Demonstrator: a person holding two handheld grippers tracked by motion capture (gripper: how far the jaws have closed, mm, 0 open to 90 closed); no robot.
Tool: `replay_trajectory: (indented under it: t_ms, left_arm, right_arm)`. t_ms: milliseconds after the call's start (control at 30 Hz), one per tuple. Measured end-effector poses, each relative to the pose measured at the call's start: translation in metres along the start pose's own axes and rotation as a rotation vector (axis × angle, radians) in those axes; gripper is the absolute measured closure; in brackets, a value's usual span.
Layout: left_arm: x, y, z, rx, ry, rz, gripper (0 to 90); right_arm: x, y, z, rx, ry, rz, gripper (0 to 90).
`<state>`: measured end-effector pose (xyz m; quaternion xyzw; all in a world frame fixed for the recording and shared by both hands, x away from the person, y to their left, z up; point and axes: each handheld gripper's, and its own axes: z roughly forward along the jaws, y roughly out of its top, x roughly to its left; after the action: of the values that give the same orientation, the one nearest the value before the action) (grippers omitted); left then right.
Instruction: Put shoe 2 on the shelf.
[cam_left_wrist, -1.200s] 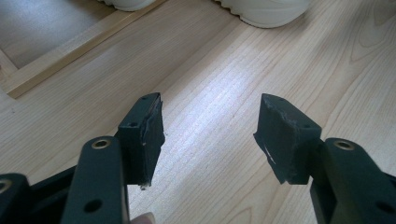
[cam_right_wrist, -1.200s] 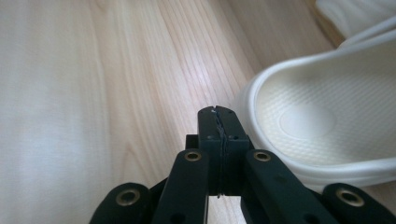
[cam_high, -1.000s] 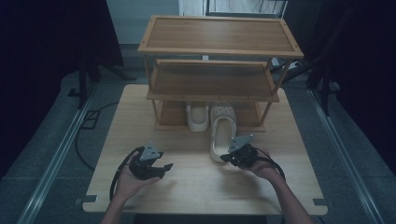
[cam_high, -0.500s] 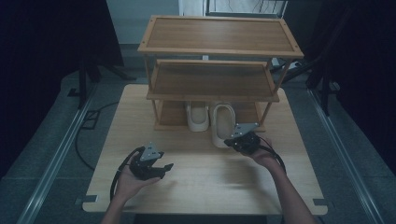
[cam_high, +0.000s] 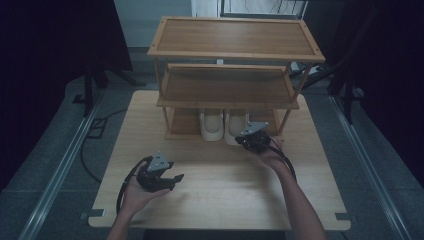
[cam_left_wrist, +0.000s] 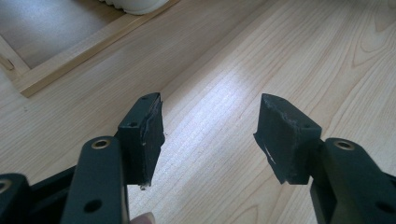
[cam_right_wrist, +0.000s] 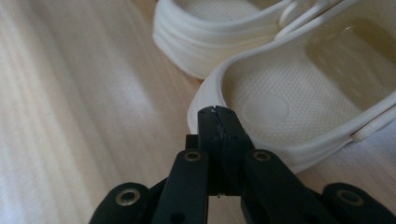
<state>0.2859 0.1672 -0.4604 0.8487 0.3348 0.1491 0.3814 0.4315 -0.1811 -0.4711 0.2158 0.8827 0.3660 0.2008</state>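
The right tongs (cam_right_wrist: 218, 116), pressed together with nothing between them, sit at the heel rim of the right clog (cam_right_wrist: 299, 88), which lies beside its mate (cam_right_wrist: 210, 32) on the rack's (cam_high: 225, 90) bottom shelf. Pushing squarely along its length should slide it in straight. The left tongs (cam_left_wrist: 210, 135) hang spread over the desk (cam_high: 210, 190).

clogs' (cam_high: 223, 125) toes hidden beneath rack's lower shelf (cam_high: 227, 86)
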Motion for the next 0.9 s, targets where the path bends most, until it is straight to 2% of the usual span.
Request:
replay_trajectory:
  t_ms: [167, 333, 633, 800, 900]
  left_arm:
    - [0.001, 0.001, 0.002, 0.005, -0.004, -0.001, 41.3]
    - [0.002, 0.000, 0.004, 0.014, -0.004, -0.006, 41.2]
    - [0.002, -0.001, 0.002, 0.011, 0.000, -0.007, 41.1]
    - [0.003, -0.003, 0.003, 0.013, -0.002, -0.008, 41.1]
    - [0.002, -0.003, 0.004, 0.020, -0.002, -0.003, 40.9]
  right_arm:
    - [-0.003, 0.000, 0.005, -0.022, -0.015, 0.013, 89.8]
    - [0.000, -0.003, 0.001, -0.020, -0.027, 0.013, 81.4]
    - [0.006, -0.002, -0.023, -0.088, -0.011, 0.048, 69.1]
    - [0.019, -0.006, -0.040, -0.134, -0.034, 0.039, 64.3]
    - [0.027, -0.015, -0.055, -0.147, -0.043, 0.065, 62.8]
